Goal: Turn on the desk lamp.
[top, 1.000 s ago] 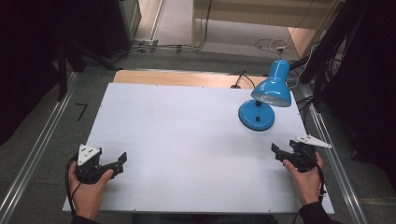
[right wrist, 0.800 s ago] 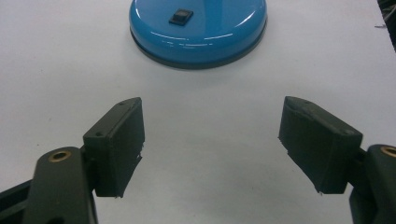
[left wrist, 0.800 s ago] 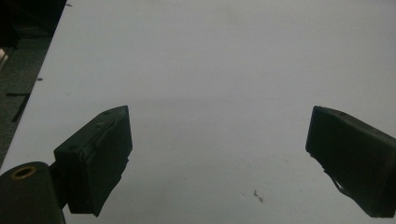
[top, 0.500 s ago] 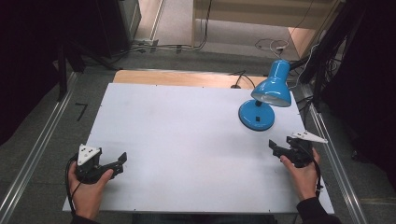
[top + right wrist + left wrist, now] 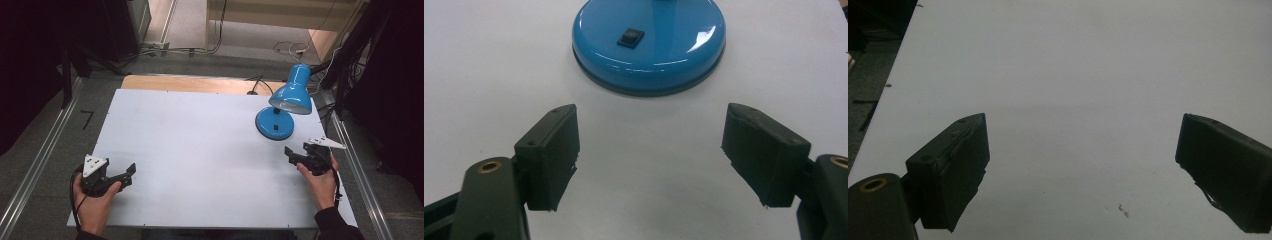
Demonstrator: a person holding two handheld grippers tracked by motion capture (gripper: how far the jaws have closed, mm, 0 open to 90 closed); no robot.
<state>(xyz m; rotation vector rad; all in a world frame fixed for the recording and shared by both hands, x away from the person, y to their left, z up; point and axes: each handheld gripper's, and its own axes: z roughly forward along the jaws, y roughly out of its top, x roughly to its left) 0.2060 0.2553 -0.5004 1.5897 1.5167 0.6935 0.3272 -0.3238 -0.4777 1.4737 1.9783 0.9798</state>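
Observation:
A blue desk lamp [image 5: 291, 95] stands at the right rear of the white table [image 5: 200, 145], its shade bent over its round base [image 5: 274, 125]. The base [image 5: 649, 42] carries a small black rocker switch [image 5: 630, 37]. My right gripper [image 5: 290, 152] hovers just in front of that base, open, with nothing between its jaws [image 5: 649, 150]. My left gripper [image 5: 129, 172] rests low near the front left corner of the table, also open and holding nothing [image 5: 1080, 165].
A wooden board [image 5: 190, 83] lies along the table's far edge, with cables [image 5: 260, 80] running behind the lamp. Metal rails [image 5: 35, 165] flank both sides of the table. Bare white surface stretches between the two grippers.
My right gripper has crept forward and left, closer to the lamp's base. The left gripper has stayed where it was.

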